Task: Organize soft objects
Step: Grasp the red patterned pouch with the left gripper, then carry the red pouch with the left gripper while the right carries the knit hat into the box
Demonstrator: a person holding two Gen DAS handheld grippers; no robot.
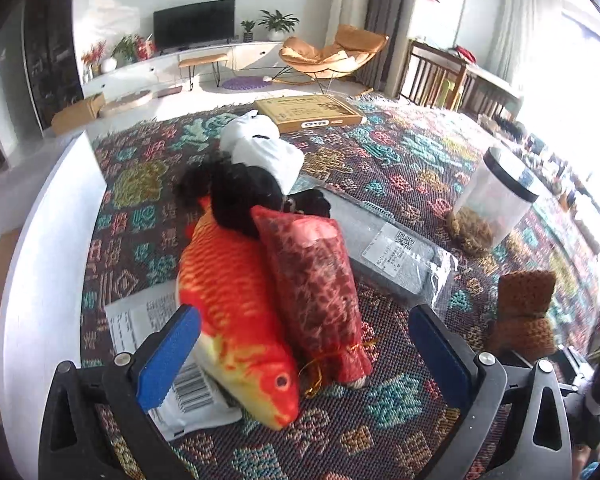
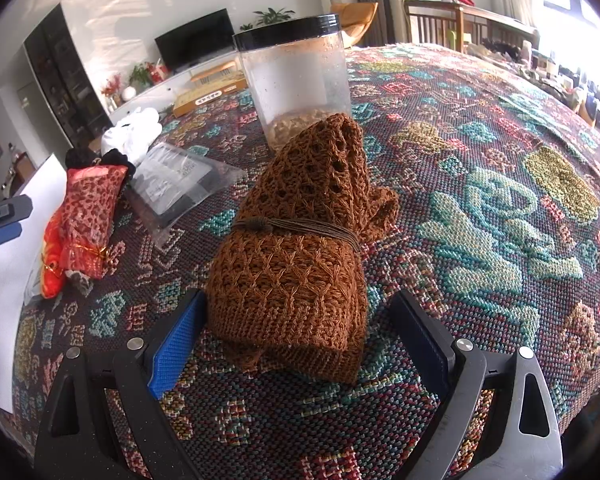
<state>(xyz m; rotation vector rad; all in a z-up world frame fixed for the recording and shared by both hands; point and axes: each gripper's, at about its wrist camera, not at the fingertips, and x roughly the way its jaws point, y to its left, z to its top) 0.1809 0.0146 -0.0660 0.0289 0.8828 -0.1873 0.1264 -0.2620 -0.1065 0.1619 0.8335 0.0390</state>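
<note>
Left gripper (image 1: 304, 354) open wide, jaws straddling orange plush fish (image 1: 236, 320) and red mesh pouch (image 1: 312, 292), touching neither clearly. Fish lying on white paper label (image 1: 140, 320) near left edge of patterned tablecloth (image 1: 380, 432). Black plush (image 1: 240, 192) and white plush (image 1: 260, 148) piled just beyond, farther back. Grey packet in clear wrap (image 1: 396, 256) right of pouch. Right gripper (image 2: 300, 340) open, brown knitted bag (image 2: 296, 256) between its jaws, resting on cloth. Clear jar with black lid (image 2: 296, 76) just behind bag.
</note>
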